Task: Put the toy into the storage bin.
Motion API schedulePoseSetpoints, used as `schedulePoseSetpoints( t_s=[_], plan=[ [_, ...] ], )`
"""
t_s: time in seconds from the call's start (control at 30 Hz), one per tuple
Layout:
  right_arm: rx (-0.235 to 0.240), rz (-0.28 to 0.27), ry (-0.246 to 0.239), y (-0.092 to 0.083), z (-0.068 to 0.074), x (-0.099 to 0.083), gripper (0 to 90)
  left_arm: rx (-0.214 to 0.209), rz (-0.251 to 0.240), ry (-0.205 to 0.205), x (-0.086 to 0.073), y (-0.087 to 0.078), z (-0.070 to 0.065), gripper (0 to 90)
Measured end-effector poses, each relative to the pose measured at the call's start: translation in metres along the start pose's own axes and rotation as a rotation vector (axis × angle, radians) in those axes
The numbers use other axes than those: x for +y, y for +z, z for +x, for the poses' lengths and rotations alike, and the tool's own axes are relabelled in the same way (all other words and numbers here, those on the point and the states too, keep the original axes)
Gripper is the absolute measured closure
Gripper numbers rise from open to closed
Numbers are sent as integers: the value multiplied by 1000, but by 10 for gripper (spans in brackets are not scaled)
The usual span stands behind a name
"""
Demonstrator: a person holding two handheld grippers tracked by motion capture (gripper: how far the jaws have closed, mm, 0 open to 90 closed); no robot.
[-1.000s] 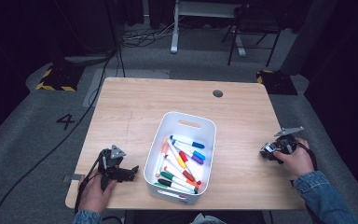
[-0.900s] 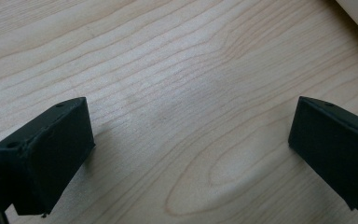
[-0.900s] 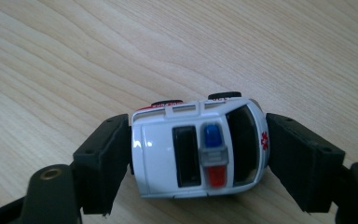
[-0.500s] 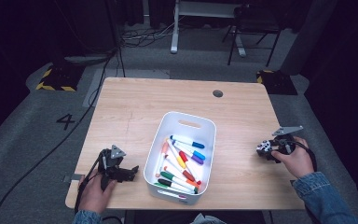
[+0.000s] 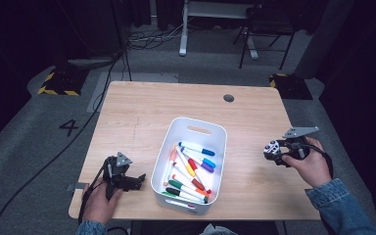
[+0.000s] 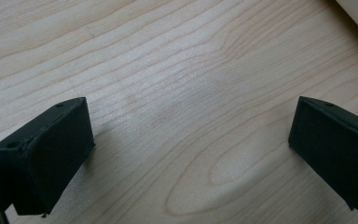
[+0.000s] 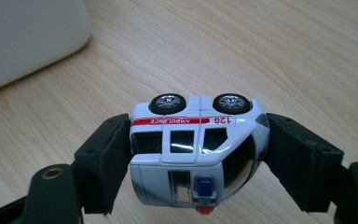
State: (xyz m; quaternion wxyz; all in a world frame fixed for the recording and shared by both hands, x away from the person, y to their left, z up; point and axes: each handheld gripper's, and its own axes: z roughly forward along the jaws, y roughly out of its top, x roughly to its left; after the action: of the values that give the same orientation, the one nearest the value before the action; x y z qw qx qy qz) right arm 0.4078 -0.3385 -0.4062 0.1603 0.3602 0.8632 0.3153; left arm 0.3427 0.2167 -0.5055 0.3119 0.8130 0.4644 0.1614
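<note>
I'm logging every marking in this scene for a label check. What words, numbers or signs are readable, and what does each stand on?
"AMBULANCE": red stripe along the side of the white toy ambulance, seen upside down, clamped in the right gripper.
"120": same red stripe, beside the word.
"4": dark numeral on the grey floor left of the wooden table.
Prints on the coloured markers in the white plastic bin: too small to read.

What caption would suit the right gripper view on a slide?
Right gripper clamps a white toy ambulance end to end, wheels turned away, above the wooden table.
</note>
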Motion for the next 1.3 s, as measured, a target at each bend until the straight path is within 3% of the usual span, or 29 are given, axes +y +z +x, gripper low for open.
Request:
schedulePoseSetpoints(
  t_s=[0.63, 1.3],
  plan=[
    [76, -124, -155, -32, 57, 54, 254, -1, 0, -1, 0, 0, 0, 1],
    [204, -183, -226, -29, 110, 93, 254, -1, -1, -2, 0, 0, 0, 1]
  ],
)
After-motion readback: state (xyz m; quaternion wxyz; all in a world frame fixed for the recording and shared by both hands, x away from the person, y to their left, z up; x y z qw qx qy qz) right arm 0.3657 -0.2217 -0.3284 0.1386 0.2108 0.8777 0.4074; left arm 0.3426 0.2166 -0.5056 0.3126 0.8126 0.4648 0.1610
